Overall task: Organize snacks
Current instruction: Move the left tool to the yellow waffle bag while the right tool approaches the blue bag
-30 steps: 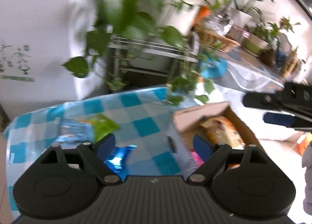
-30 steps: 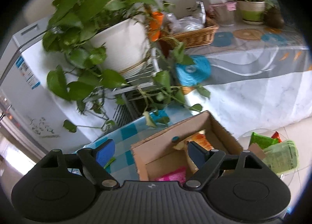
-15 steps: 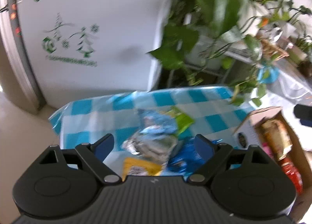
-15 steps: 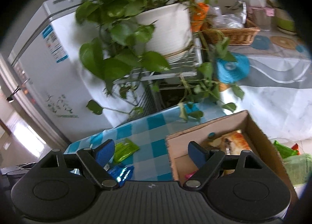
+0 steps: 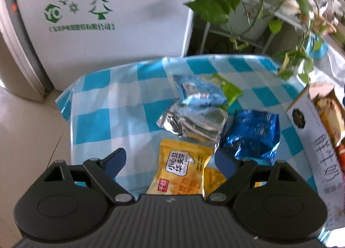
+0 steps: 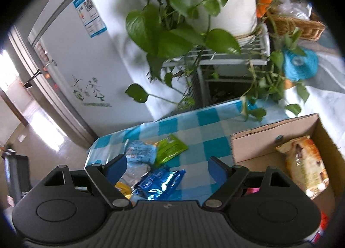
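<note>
Yellow waffle packet (image 5: 183, 170) lies on the checked table (image 5: 103, 101) toward its near edge, long axis running away from us, directly between our left gripper's (image 5: 170, 160) released fingers; our right gripper (image 6: 167, 168), likewise spread and empty, hangs nearer the cardboard box (image 6: 254, 144).

The yellow packet (image 5: 183, 170) between the fingers (image 5: 114, 161) is half hidden; right of them, the box (image 5: 314, 150) runs off-frame.

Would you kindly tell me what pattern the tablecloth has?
The tablecloth has blue and white checks, clearest in the left wrist view.
</note>
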`<act>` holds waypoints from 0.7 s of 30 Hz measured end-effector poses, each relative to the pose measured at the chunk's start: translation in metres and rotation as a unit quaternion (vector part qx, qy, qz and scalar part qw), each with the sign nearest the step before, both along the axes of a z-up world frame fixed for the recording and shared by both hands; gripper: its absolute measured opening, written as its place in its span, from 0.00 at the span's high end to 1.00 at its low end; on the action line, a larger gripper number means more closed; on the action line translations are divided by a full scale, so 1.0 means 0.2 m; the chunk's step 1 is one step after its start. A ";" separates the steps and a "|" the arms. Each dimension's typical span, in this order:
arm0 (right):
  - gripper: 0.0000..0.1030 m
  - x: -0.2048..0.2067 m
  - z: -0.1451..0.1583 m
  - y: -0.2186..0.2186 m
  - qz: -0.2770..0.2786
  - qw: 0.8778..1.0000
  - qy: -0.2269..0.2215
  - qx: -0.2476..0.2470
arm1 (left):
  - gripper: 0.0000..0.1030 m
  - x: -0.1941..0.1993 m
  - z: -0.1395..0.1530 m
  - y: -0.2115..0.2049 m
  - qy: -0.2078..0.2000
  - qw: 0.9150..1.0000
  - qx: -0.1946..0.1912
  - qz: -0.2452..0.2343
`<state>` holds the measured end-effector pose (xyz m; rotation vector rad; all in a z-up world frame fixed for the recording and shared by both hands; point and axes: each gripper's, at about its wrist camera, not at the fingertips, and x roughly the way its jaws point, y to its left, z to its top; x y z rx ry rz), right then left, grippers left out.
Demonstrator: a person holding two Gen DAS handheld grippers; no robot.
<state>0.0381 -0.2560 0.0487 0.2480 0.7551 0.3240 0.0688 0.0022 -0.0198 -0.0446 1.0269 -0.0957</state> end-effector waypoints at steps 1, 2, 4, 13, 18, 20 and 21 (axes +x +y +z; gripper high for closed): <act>0.15 0.00 0.00 0.01 0.002 1.000 0.003 0.001 | 0.14 0.00 -0.02 0.00 0.003 1.000 0.002 -0.003; 0.15 0.00 -0.01 0.02 0.005 1.000 0.006 0.003 | 0.14 0.01 -0.04 -0.01 0.009 1.000 0.002 -0.007; 0.15 0.01 -0.02 0.04 0.016 1.000 0.013 0.001 | 0.14 0.03 -0.08 0.00 0.019 1.000 0.001 -0.013; 0.15 0.03 -0.11 0.13 0.047 0.998 0.036 -0.029 | 0.14 0.06 -0.19 0.00 0.031 0.999 0.011 -0.031; 0.15 0.08 -0.17 0.19 0.052 0.997 0.039 -0.045 | 0.15 0.04 -0.20 -0.01 0.024 0.998 0.041 -0.046; 0.15 0.11 -0.19 0.22 0.058 0.996 0.040 -0.048 | 0.16 0.04 -0.19 0.02 0.026 0.998 0.039 -0.039; 0.15 0.12 -0.21 0.23 0.061 0.996 0.041 -0.050 | 0.17 0.04 -0.19 0.04 0.029 0.998 0.033 -0.036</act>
